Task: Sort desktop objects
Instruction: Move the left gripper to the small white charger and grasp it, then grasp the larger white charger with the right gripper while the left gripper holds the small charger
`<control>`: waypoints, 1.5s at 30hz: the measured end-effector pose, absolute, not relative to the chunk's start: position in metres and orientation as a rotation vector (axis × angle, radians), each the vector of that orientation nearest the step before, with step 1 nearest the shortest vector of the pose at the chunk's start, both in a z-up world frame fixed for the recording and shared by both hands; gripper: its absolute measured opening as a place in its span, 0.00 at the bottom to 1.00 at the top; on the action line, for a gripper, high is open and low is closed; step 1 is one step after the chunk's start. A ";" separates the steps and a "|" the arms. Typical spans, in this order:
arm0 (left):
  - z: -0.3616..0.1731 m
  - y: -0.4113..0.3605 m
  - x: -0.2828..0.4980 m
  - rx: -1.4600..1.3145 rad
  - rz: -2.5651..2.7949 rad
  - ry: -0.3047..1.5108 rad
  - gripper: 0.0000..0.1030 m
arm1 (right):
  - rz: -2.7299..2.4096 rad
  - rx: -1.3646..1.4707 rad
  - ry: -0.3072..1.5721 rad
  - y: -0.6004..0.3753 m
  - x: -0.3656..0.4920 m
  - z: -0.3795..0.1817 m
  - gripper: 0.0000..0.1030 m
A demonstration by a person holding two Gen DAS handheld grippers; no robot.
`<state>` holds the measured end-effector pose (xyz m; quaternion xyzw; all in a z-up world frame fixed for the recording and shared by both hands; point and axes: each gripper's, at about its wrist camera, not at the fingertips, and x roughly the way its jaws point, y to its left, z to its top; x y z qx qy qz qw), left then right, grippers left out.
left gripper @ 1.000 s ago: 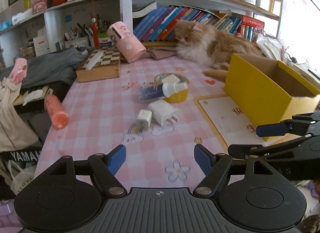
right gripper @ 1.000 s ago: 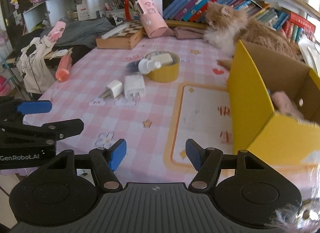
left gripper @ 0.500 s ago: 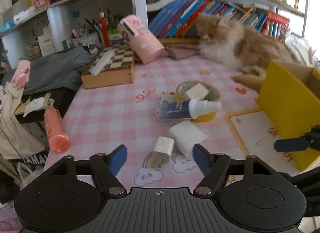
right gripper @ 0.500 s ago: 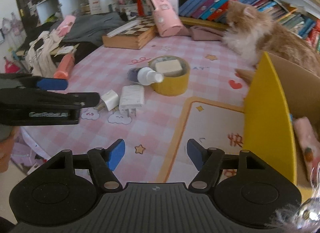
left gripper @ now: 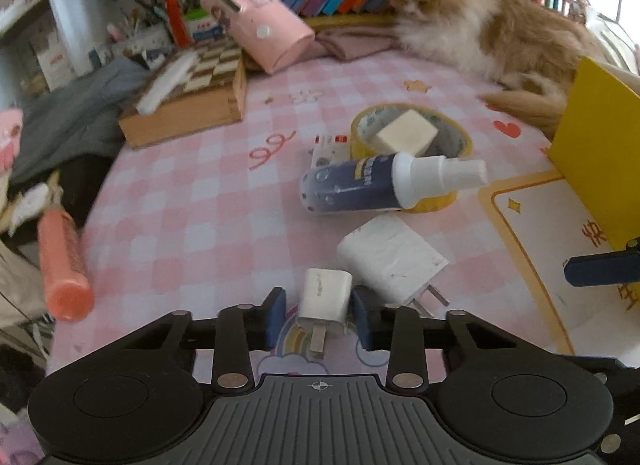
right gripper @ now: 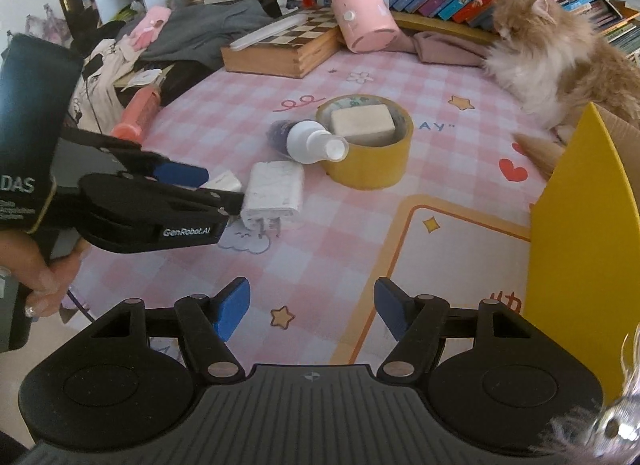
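My left gripper (left gripper: 320,317) has its jaws closing onto a small white charger (left gripper: 326,297), whose prongs point back at me on the pink checked cloth; in the right wrist view the same small charger (right gripper: 226,181) shows between those fingers. A larger white charger (left gripper: 390,261) lies just right of it. Behind, a dark blue spray bottle (left gripper: 360,185) leans on a yellow tape roll (left gripper: 460,137) that holds a white block (left gripper: 406,131). My right gripper (right gripper: 312,313) is open over bare cloth, beside the yellow box (right gripper: 580,245).
A cat (left gripper: 480,33) lies at the back right by the box. A wooden chess box (left gripper: 188,101) and a tipped pink canister (left gripper: 256,17) sit at the back. An orange tube (left gripper: 64,265) lies at the table's left edge. A hand (right gripper: 40,277) holds the left gripper.
The left gripper moved forward and down to the small charger and its jaws closed around it. The right gripper drifted forward along the yellow box, still open.
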<state>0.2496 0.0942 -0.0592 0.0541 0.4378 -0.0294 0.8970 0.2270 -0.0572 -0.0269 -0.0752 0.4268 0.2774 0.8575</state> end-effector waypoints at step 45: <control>-0.008 0.143 0.192 -0.077 0.057 0.860 0.23 | 0.693 -0.199 0.851 0.005 0.267 -0.042 0.40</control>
